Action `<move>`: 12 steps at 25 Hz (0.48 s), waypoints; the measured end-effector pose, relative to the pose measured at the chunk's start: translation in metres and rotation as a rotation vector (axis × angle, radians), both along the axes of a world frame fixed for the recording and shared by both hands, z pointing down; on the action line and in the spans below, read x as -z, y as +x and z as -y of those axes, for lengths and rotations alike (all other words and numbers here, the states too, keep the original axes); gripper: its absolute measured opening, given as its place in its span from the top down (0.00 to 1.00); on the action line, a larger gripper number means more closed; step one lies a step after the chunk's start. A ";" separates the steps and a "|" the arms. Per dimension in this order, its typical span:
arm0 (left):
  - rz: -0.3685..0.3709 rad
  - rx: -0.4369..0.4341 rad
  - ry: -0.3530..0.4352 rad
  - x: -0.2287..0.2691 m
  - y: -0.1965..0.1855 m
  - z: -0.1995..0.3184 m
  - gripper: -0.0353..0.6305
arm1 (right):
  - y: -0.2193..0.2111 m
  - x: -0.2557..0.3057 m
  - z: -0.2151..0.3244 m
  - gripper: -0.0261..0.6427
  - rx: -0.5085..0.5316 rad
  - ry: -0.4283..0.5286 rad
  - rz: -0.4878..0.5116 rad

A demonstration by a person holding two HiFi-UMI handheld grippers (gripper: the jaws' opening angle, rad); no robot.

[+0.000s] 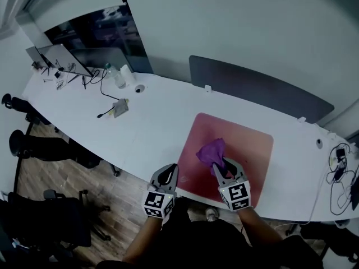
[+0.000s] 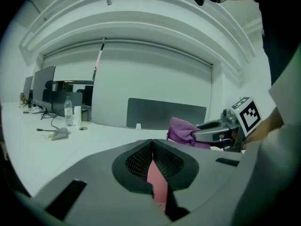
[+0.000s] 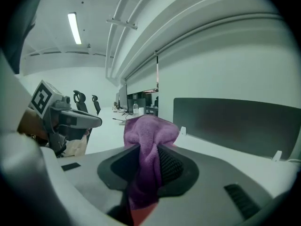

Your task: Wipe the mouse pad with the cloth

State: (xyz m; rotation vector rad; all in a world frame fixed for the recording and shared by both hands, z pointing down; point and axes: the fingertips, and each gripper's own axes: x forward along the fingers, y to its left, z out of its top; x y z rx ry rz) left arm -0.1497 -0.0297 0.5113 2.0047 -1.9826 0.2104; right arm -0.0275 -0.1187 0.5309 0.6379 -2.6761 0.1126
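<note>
Head view, centre frame: pink mouse pad (image 1: 247, 144) lies flat on the white curved tabletop (image 1: 157, 122), close to its near edge. Purple cloth (image 1: 212, 151) sits bunched over the pad's left-centre; whether it touches the pad cannot be told. Right tongs (image 1: 223, 164) are clamped on the cloth: in the right gripper view the fabric fills the gap between the jaws, bulging out above them and hanging down below. Left tongs (image 1: 168, 172) are at lower centre, just beside the pad's near left corner, jaws pressed together with nothing between them; in the left gripper view a strip of pink pad shows beneath the meeting tips. Each tool carries a cube with black-and-white square markers, no lettering. Upper left of the frame: monitor (image 1: 64, 59), water bottle (image 1: 116, 77) with label too small to read, small grey device (image 1: 120, 108) on a cable. Grey divider panel (image 1: 263, 91) stands behind the pad. Tangled cables (image 1: 339, 172) at right edge; office chairs (image 1: 39, 144) at lower left, on wood floor.
</note>
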 end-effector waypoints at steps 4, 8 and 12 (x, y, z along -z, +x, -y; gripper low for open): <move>0.014 -0.095 -0.045 -0.013 -0.027 0.022 0.92 | -0.028 -0.009 0.018 0.78 -0.067 -0.003 -0.037; 0.005 -0.151 -0.038 -0.018 -0.057 0.046 0.92 | -0.055 -0.011 0.033 0.78 -0.142 -0.008 -0.054; 0.013 -0.201 -0.047 -0.023 -0.079 0.066 0.92 | -0.070 -0.025 0.050 0.78 -0.216 -0.029 -0.072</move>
